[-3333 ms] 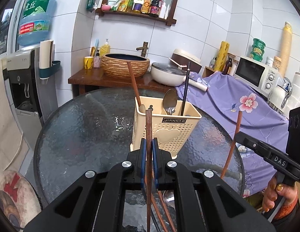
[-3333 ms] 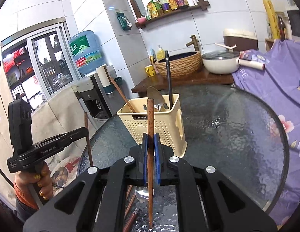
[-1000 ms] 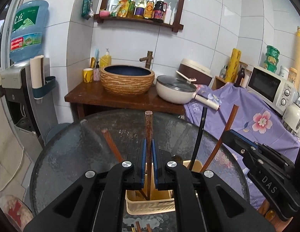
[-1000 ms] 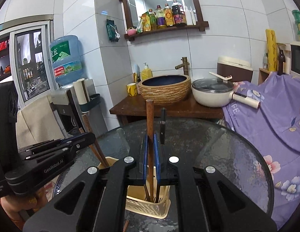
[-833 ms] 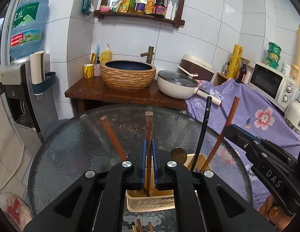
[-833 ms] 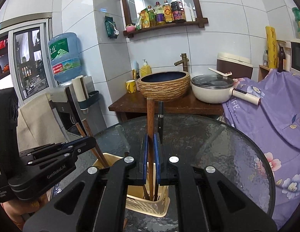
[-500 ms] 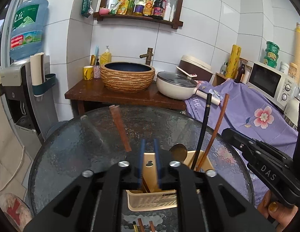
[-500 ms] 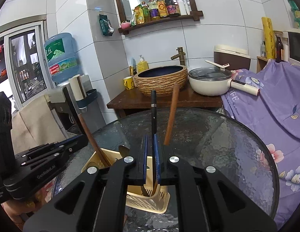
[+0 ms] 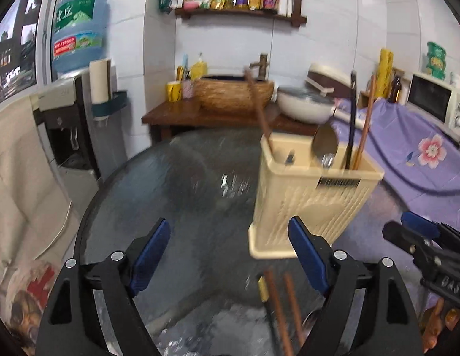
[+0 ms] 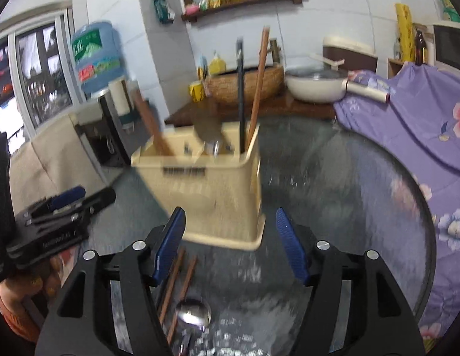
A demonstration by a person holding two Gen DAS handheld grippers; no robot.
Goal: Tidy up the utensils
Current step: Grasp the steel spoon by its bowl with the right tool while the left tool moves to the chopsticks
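Cream plastic utensil basket [image 9: 311, 195] stands upright on the round, pebbled dark-glass table [image 9: 176, 195], toward its right half in the left wrist view; walls perforated, a dark label strip on the front, lettering smeared beyond reading. Inside, standing on end: a brown wooden chopstick [image 9: 258, 111] leaning left in the left compartment, a black chopstick [image 9: 352, 118] and another brown one [image 9: 365, 121] together at the right end, and a metal spoon bowl [image 9: 325, 145] between; their lower ends are hidden behind the basket wall, and how many compartments it has cannot be told. Both frames are motion-blurred. On the glass just in front of the basket lie two more brown chopsticks [image 9: 285, 305] side by side, a dark stick with a yellowish tip [image 9: 263, 286] beside them, and a shiny spoon [image 10: 193, 314], all partly cut off by the gripper bodies. Left gripper [image 9: 230, 252]: blue-padded jaws have just been opening, now spread wide, nothing between them. Right gripper [image 10: 230, 240]: jaws likewise just opening, released, empty, the basket's base seen beyond the gap. Each gripper shows at the other view's edge, a hand [image 10: 19, 299] below it barely visible. Beyond: purple floral cloth [image 10: 408, 124], woven-look basin [image 9: 234, 95], white pan [image 9: 304, 105], water dispenser [image 9: 69, 109].
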